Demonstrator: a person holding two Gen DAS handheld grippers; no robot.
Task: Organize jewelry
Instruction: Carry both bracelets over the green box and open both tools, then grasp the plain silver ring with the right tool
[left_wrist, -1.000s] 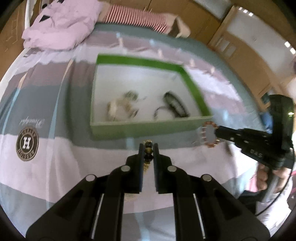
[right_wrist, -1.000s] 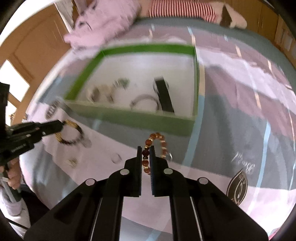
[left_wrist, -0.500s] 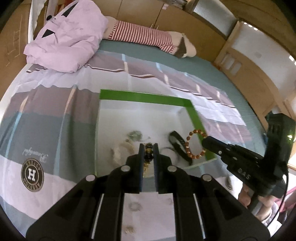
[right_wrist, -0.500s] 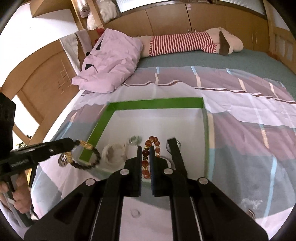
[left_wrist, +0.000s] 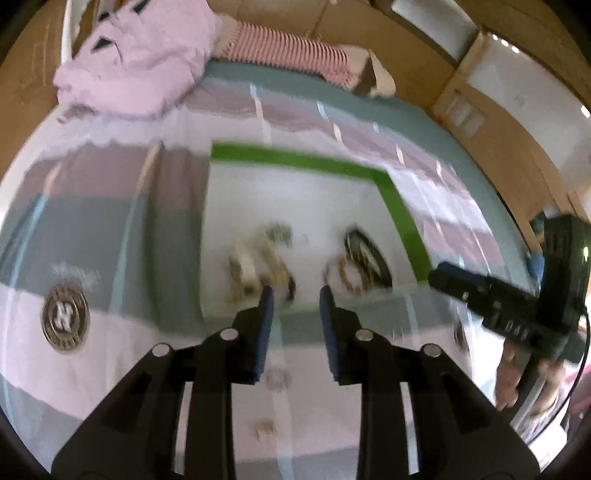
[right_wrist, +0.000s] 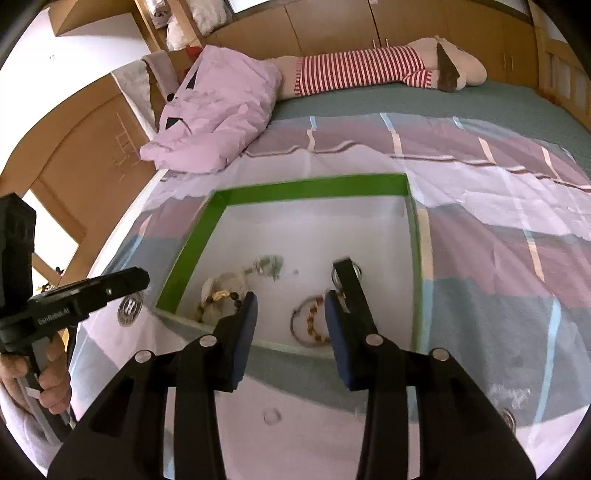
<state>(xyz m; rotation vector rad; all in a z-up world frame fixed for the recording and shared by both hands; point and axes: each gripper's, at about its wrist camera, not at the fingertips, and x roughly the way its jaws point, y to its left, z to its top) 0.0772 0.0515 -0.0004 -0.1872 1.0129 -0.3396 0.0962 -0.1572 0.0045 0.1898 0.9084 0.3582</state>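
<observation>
Green-rimmed box (right_wrist: 295, 188) near the bed's (right_wrist: 517, 295) front edge now holds both beaded bracelets (right_wrist: 314, 325), and the left gripper (left_wrist: 295, 299) and right gripper (right_wrist: 290, 306), jaws just opening, stand spread and empty, while small rings (right_wrist: 272, 416) remain on the sheet.

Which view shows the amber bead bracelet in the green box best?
The right wrist view: the amber bead bracelet lies sharp on the floor of the green box, framed between open fingers. The left wrist view is motion-blurred; there it is only a smeared ring beside a dark band.
</observation>
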